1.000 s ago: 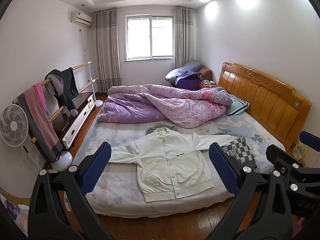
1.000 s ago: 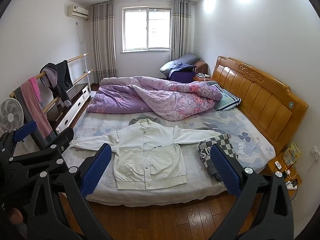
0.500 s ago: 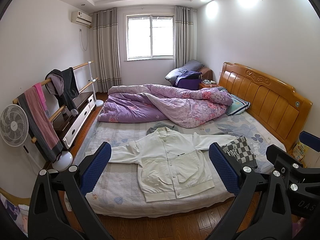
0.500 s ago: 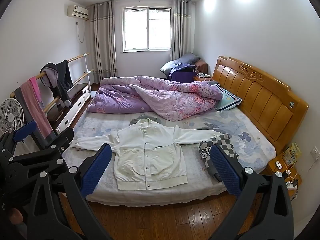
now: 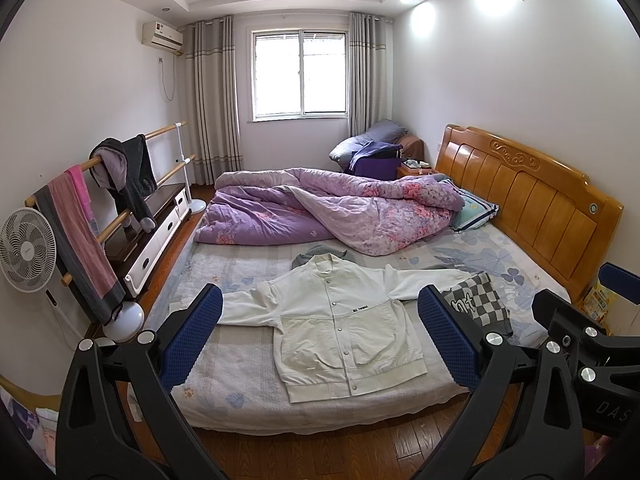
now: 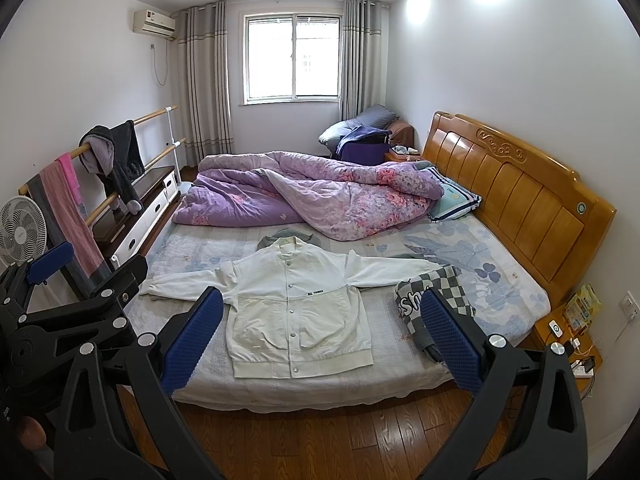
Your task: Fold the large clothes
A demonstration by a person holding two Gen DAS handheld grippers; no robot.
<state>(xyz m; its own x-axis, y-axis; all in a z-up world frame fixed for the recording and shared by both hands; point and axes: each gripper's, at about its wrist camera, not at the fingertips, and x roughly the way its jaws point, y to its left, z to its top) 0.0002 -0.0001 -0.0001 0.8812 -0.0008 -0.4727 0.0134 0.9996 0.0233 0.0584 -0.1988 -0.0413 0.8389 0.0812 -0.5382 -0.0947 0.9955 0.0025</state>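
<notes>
A white button-up jacket [image 5: 340,320] lies flat and face up on the bed [image 5: 224,396], sleeves spread to both sides; it also shows in the right wrist view [image 6: 296,308]. My left gripper [image 5: 320,336] is open and empty, held in the air in front of the bed's near edge. My right gripper [image 6: 320,336] is open and empty at about the same distance. The right gripper's body shows at the right of the left wrist view [image 5: 592,344]; the left gripper's body shows at the left of the right wrist view [image 6: 64,304].
A checkered folded garment [image 5: 476,300] lies on the jacket's right sleeve end. A purple quilt [image 5: 328,212] is heaped at the far side. A wooden headboard [image 5: 532,196] is on the right, a clothes rail [image 5: 100,196] and fan [image 5: 24,248] on the left. Wood floor [image 6: 320,436] lies below.
Both views have shifted very slightly; the jacket and the grippers' openings look the same.
</notes>
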